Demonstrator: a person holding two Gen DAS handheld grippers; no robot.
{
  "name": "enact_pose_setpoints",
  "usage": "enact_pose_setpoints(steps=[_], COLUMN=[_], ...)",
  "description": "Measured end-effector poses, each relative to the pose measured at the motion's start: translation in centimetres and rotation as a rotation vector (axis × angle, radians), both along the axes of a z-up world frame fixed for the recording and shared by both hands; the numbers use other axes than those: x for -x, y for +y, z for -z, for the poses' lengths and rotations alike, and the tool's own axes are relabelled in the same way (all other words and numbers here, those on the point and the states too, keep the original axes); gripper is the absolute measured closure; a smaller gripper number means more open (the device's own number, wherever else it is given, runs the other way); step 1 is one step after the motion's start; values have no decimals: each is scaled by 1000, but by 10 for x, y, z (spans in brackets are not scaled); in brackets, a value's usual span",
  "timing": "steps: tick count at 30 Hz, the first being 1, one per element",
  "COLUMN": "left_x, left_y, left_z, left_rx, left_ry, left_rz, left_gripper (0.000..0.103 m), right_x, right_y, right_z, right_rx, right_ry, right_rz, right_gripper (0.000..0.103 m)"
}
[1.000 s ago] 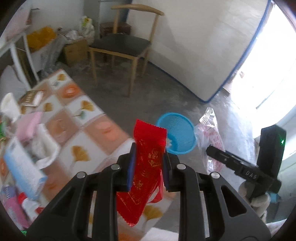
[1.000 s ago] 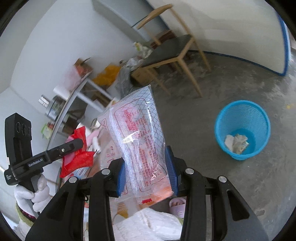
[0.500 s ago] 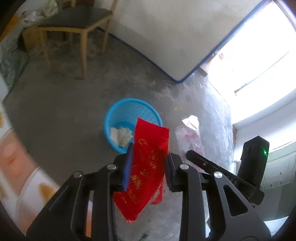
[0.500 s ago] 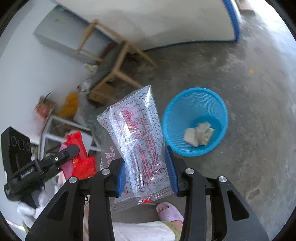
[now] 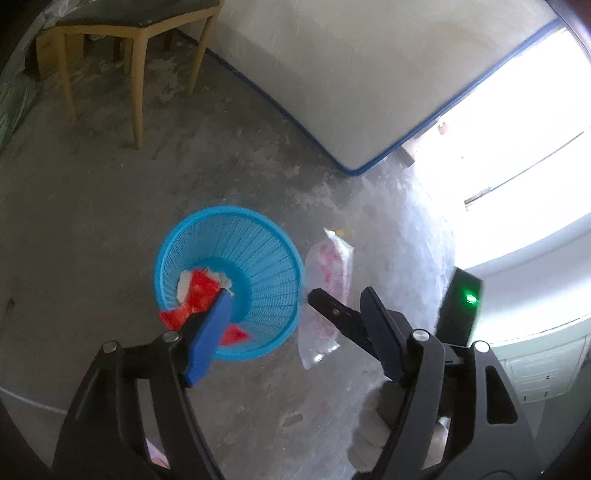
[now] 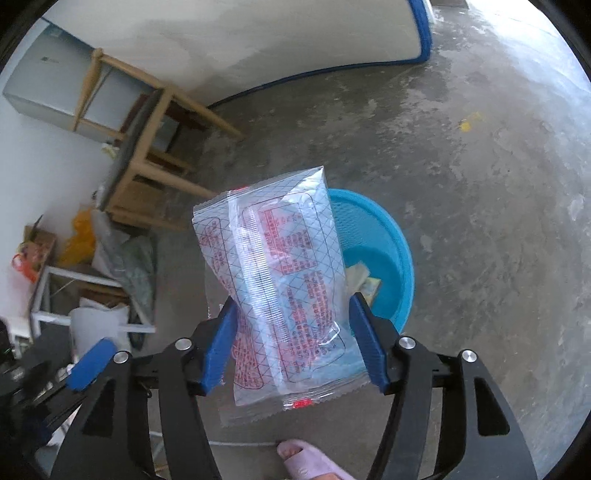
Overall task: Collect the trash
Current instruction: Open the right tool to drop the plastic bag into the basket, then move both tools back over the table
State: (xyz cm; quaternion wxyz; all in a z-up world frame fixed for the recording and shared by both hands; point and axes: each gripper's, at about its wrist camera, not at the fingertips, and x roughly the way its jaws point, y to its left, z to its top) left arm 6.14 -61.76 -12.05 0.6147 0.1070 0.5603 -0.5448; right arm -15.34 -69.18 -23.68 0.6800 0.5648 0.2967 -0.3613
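Note:
A blue mesh basket (image 5: pixel 266 280) stands on the concrete floor, with crumpled paper (image 6: pixel 360 277) at its bottom. My left gripper (image 5: pixel 295 295) hangs over it with its jaws opening and nothing between them. The red wrapper (image 5: pixel 199 295) is free and lies inside the basket, partly behind the left finger. My right gripper (image 6: pixel 291 317) hovers just left of the basket (image 6: pixel 391 254). Its jaws are opening, and the clear packet with red print (image 6: pixel 280 288) stands loose between the blue pads. The same packet (image 5: pixel 328 284) shows beside the basket in the left wrist view.
A wooden chair (image 5: pixel 136 22) stands behind the basket. A white mattress with blue edging (image 5: pixel 332 74) leans on the wall. Boxes, bags and a white frame (image 6: pixel 74 258) crowd the left. A foot in a pink slipper (image 6: pixel 310 461) is just below my right gripper.
Both grippers swung away from the table and came down over the blue basket. Both sets of jaws spread. The red wrapper left my left gripper and dropped into the basket.

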Motion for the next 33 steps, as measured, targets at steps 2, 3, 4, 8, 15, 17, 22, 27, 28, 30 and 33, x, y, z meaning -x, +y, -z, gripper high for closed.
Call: enact_pose_setpoints(steps=[2, 3, 4, 8, 15, 17, 22, 27, 28, 30, 33], left_x=[-2, -4, -5, -11, -21, -26, -38, -47, -47, -46, -45], left_y=[4, 7, 9, 21, 58, 74, 128, 196, 208, 236, 277], left_z=[-4, -8, -11, -28, -68, -82, -115, -151, -155, -164, -178], left_rx=[11, 22, 32, 64, 124, 145, 184, 234, 233, 239, 244], left_ry=[-2, -1, -1, -16, -59, -73, -125, -240, -261, -300, -334], left_rz=[-4, -8, -11, -27, -50, -57, -85, -118, -120, -131, -154], left_gripper=[34, 34, 34, 34, 30, 30, 27, 23, 22, 22, 21], right_x=[1, 1, 0, -5, -18, -26, -29, -19, -16, -11, 1], right_y=[-2, -3, -4, -4, -11, -13, -6, 24, 34, 51, 80], right_z=[3, 3, 2, -5, -16, -16, -24, -54, -66, -87, -131], right_rx=[0, 8, 18, 55, 105, 109, 138, 209, 240, 289, 405], right_ry=[3, 6, 2, 16, 63, 88, 107, 58, 54, 48, 43], right_rz=[9, 11, 4, -26, -50, -79, -85, -101, -113, -128, -154], right_gripper=[41, 41, 41, 36, 18, 15, 15, 15, 15, 15, 15])
